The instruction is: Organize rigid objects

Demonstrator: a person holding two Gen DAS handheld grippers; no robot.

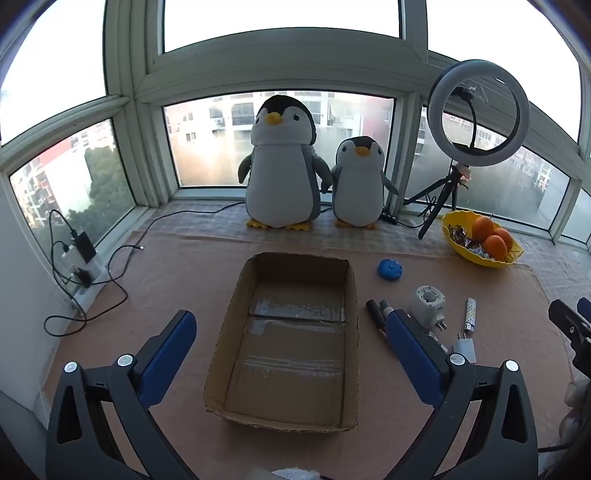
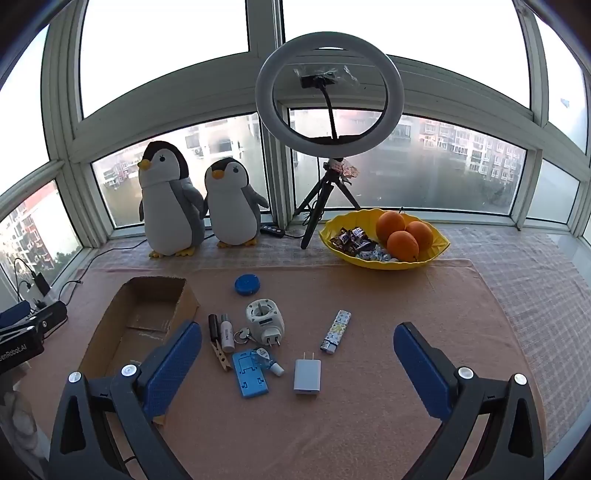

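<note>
Nothing packed yet: cardboard box [image 1: 291, 343] bare inside, both the left claw [image 1: 291, 354] and the right claw [image 2: 297, 358] wide apart and holding nothing, white charger [image 2: 307, 374], blue stand [image 2: 250, 373], lighter [image 2: 336, 331] and round plug [image 2: 264, 320] all waiting on the desk [image 2: 388, 369] at three o'clock of the box.

Blown-out window [image 1: 280, 22] backlight, soft shadows, fisheye-bent edges.

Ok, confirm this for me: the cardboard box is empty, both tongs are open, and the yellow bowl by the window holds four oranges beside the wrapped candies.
One detail is off: the yellow bowl holds three oranges, not four, as the right wrist view shows. The rest stands: the cardboard box is empty, the left tongs and right tongs are open, and the wrapped candies lie beside the fruit.
</note>
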